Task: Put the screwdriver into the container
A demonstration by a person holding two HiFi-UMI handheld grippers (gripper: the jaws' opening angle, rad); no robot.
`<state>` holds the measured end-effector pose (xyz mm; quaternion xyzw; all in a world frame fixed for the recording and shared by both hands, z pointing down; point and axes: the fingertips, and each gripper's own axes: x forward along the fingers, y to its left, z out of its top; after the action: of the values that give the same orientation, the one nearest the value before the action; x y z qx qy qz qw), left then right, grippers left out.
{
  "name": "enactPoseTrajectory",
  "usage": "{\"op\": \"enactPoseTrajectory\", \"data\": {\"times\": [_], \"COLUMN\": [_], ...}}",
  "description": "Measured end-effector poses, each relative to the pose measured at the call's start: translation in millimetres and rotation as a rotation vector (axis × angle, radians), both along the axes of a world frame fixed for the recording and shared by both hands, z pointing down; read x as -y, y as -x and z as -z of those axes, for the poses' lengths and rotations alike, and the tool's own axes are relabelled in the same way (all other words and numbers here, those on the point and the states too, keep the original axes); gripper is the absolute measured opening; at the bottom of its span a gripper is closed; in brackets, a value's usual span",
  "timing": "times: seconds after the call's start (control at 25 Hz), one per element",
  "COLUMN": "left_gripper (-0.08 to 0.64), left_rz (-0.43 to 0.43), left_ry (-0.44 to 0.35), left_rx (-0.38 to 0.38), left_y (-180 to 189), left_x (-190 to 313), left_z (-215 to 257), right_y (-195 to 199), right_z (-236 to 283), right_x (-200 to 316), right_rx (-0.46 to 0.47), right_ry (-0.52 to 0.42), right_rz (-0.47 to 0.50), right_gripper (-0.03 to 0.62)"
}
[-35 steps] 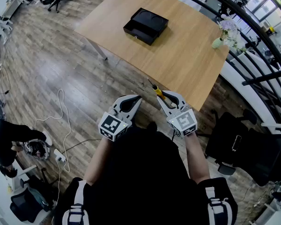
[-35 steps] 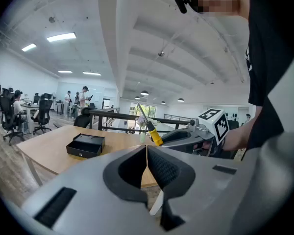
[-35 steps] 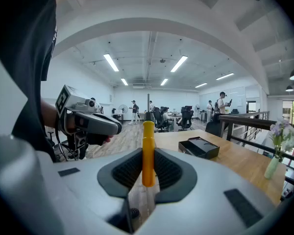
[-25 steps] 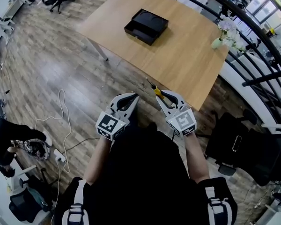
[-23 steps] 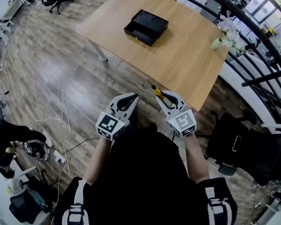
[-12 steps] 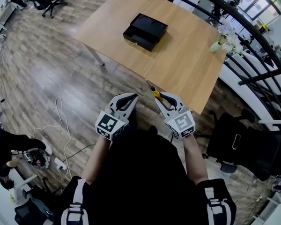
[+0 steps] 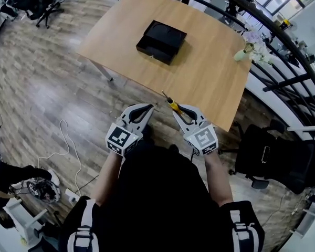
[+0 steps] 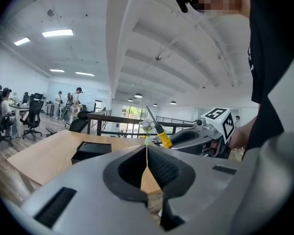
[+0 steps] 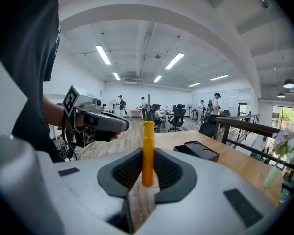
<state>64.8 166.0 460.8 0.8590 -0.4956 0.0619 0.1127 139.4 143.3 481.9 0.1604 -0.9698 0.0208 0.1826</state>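
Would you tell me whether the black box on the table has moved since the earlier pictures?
No. The black box lies in the same spot and at the same angle against the edges of the table; only the head view itself shifted.

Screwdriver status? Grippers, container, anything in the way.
Right gripper shut on screwdriver, tip up. Left gripper shut, empty. Container on table ahead, nothing in between.
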Motion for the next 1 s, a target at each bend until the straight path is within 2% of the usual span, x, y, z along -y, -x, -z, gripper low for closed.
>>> {"op": "enactPoseTrajectory", "data": {"times": [0.4,0.56,1.0], "left_gripper": [0.028,0.028,0.028], "left_rz": [-0.086,-0.113,-0.138], "left_ry": [-0.014,-0.013,-0.004], "left_rx": [-0.004,-0.004,-0.011], "left_y": [36,50,90], "left_x": [37,47,57], "left_z": [-3,-5,-12], "right_y": [32,48,84], "right_z": [-8,-7,-18], "right_x": [28,35,45], "right_rx": [-0.028,-0.026,-0.039], "right_ry": [-0.029,-0.009,-0.004], "right_rz": [-0.074,-0.102,-0.135], "right_gripper": [0.084,0.084,0.084]}}
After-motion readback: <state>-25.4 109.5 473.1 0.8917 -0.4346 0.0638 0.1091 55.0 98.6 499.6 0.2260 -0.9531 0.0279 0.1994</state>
